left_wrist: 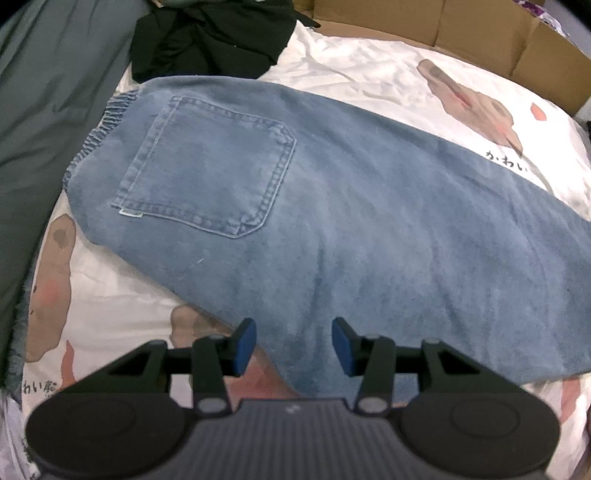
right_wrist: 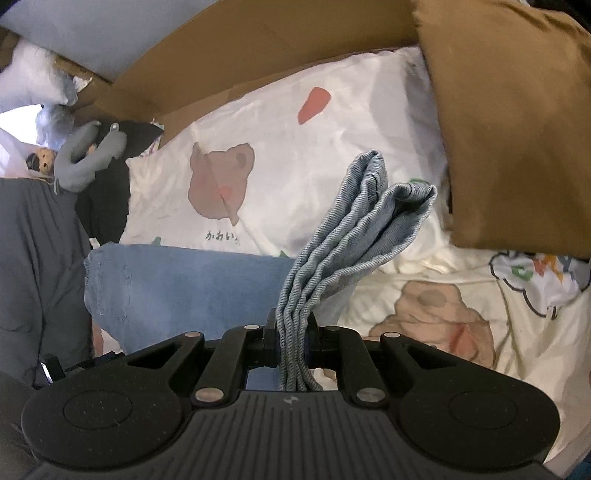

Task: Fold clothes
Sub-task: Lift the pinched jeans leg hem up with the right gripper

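Light blue jeans (left_wrist: 314,221) lie folded lengthwise on a white printed bedsheet (left_wrist: 369,66), back pocket (left_wrist: 207,166) up, elastic waistband at the left. My left gripper (left_wrist: 293,345) hovers open just above the near edge of the jeans, its blue pads (left_wrist: 245,343) apart with nothing between them. In the right wrist view, my right gripper (right_wrist: 291,341) is shut on the bunched leg ends of the jeans (right_wrist: 354,236), which stick up and forward past the fingers. The rest of the jeans (right_wrist: 184,288) lies flat to the left.
A pile of black clothes (left_wrist: 214,33) sits beyond the waistband. Grey fabric (left_wrist: 37,110) covers the left side. Cardboard (left_wrist: 461,29) lines the far edge of the bed. A brown cushion (right_wrist: 517,122) lies at the right, a grey plush toy (right_wrist: 85,155) at the far left.
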Tool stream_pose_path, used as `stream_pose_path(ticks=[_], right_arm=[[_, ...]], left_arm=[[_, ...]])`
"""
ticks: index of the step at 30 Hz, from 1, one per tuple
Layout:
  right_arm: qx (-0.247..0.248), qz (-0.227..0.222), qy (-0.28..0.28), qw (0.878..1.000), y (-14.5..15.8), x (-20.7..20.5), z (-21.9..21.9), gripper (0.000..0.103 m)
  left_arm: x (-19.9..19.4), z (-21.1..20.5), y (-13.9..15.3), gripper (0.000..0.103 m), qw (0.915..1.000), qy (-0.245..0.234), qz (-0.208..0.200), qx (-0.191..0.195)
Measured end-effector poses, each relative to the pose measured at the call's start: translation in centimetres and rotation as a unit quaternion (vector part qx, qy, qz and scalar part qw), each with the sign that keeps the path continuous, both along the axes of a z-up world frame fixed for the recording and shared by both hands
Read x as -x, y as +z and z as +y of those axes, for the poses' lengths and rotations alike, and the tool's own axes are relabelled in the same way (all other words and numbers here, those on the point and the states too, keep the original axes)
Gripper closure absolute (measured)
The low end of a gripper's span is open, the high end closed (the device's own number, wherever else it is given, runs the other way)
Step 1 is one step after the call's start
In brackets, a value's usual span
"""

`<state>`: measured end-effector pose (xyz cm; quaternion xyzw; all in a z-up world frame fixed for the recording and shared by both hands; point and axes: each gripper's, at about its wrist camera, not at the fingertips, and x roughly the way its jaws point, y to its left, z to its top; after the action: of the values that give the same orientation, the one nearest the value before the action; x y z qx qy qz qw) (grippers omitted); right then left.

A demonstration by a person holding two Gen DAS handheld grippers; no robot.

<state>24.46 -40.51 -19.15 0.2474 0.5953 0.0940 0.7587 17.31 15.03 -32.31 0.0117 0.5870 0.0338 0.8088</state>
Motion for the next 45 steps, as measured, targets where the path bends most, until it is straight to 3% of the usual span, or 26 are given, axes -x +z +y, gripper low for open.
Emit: stream_pose_path(ticks=[6,9,17,22,29,35,45], right_arm=[[0.016,0.004,0.021,1.000,2.7,-2.2,2.9,0.094],[0.035,-0.002,0.059,0.998,4.6,-3.3,5.4,0.093],[0.050,0.008,0.103,0.993,8.0,-4.2,9.8,0.094],[0.059,0.001,0.065,0.996,10.1,-3.2,11.0,0.094],[0.033,-0.047,-0.005,0.998,14.8,-0.8,10.1,0.094],[0.013,-0.060,-0.002,0.998,17.3,0.4,10.7,0.094],[0.023,-0.064,0.017,0.998,17.2,0.9,9.9,0.094]], left_arm=[[-0.2,-0.8,-0.3,0.055,0.9996,-0.021,-0.013,0.010],[-0.5,-1.4,-0.6,0.055,0.9991,-0.025,-0.023,0.024],[-0.2,-2.6,-1.5,0.055,0.9938,-0.035,-0.050,0.093],[0.6,-3.8,-1.7,0.060,0.9878,-0.073,-0.046,0.130],[1.0,-5.5,-1.7,0.063,0.9826,-0.098,-0.047,0.150],[-0.1,-6.7,-1.1,0.063,0.9761,-0.109,-0.056,0.180],[-2.0,-10.0,-2.4,0.064,0.9727,-0.145,-0.034,0.177]])
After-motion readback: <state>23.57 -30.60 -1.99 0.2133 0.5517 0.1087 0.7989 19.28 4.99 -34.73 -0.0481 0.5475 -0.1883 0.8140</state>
